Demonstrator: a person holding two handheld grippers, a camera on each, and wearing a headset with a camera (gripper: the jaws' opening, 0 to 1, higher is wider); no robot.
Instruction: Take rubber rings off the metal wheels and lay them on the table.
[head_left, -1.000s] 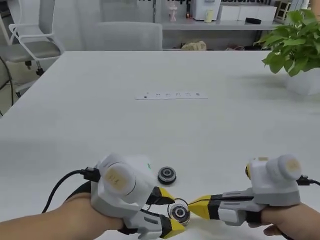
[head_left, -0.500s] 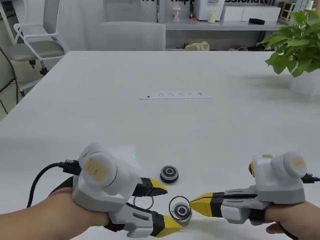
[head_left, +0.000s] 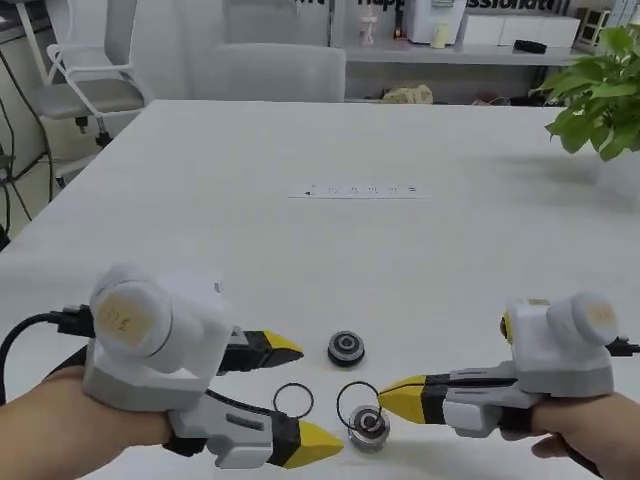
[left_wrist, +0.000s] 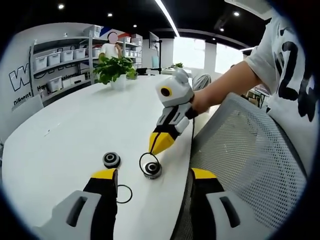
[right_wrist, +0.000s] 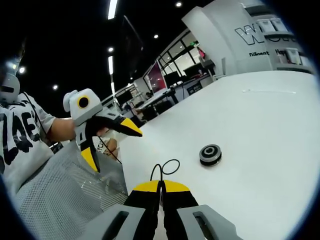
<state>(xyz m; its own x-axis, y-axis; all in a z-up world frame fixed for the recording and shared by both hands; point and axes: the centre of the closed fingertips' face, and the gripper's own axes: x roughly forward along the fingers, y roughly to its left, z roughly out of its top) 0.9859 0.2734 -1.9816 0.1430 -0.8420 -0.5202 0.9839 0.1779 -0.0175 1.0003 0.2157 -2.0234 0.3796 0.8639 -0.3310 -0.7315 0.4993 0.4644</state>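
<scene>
**At table's near edge: 1 ring off, 2nd in work**

Near the front edge of the table, finds the left gripper no longer close in on the near wheel as 1 s ago. Stands pulled back to the left now, jaws wide apart, holding nothing. Btw. those jaws, flat on the table, leaves one rubber ring, just beside the near wheel but apart from it. Means: 1st ring is off and laid down as asked.

On the other side, keeps the right gripper approx. in the same place as before. Has jaws pressed fully together, pinching a second ring. Hangs as a thin loop from the tips, right over the near wheel. Cannot tell whether already clear of the metal or still hooked on it. Probably needs one more pull up and away, then release on a free spot of table.

Further back, well clear of both grippers, shows the far wheel in same position, apparently not yet stripped. So leaves approx. half of the job, maybe more, to do.
</scene>
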